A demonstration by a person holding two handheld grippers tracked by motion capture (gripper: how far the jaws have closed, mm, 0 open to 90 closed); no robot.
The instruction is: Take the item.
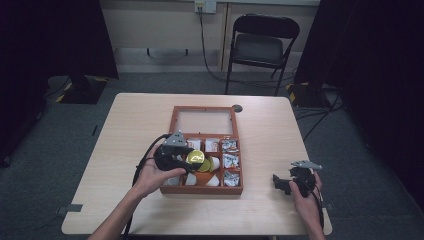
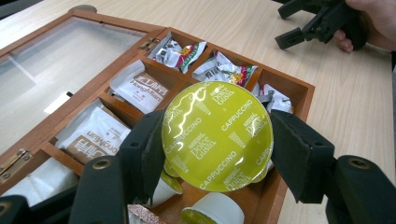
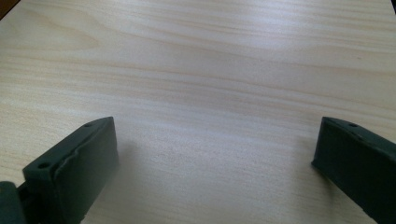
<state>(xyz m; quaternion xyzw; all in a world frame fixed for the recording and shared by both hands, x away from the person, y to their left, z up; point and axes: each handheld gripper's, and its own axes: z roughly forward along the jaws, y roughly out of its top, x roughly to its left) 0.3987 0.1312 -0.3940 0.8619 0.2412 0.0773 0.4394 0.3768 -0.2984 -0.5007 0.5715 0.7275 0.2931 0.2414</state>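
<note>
1. Plainly, the writing comes first: the foil lid of the coffee capsule (image 2: 217, 135) in my left hand-held gripper (image 2: 217, 154) reads "NESCAFÉ Dolce Gusto" and "CAPPUCCINO", repeated in white across the yellow-green foil.
2. The white sachets (image 2: 140, 86) in the wooden box (image 2: 299, 88) carry brown lettering that looks like "HongMian"; I cannot read it with certainty. The crinkled packets (image 2: 224, 70) along the far row have red and green print too small to make out.
3. The tabletop (image 1: 140, 120) is pale wood-grain laminate with rounded corners. It stands on a grey carpeted floor (image 1: 50, 150). A black folding chair (image 1: 260, 47) sits behind it, near a wall socket (image 1: 205, 6) with a cable hanging down, and dark curtains (image 1: 55, 35) close in both sides.
4. The box is reddish-brown, split into small compartments, with its glass-paned lid (image 2: 60, 65) lying open and flat on the far side.
5. The capsule is round, its foil shiny and slightly wrinkled, face toward the camera. It hangs above the box's near compartments, where more capsules (image 2: 215, 210) with white bodies sit.
6. My left hand-held gripper is clamped on the capsule, one black pad against each side of its rim.
7. My right hand-held gripper (image 1: 290, 182) rests low over bare tabletop to the right of the box, well apart from it, jaws spread wide with nothing between them.
</note>
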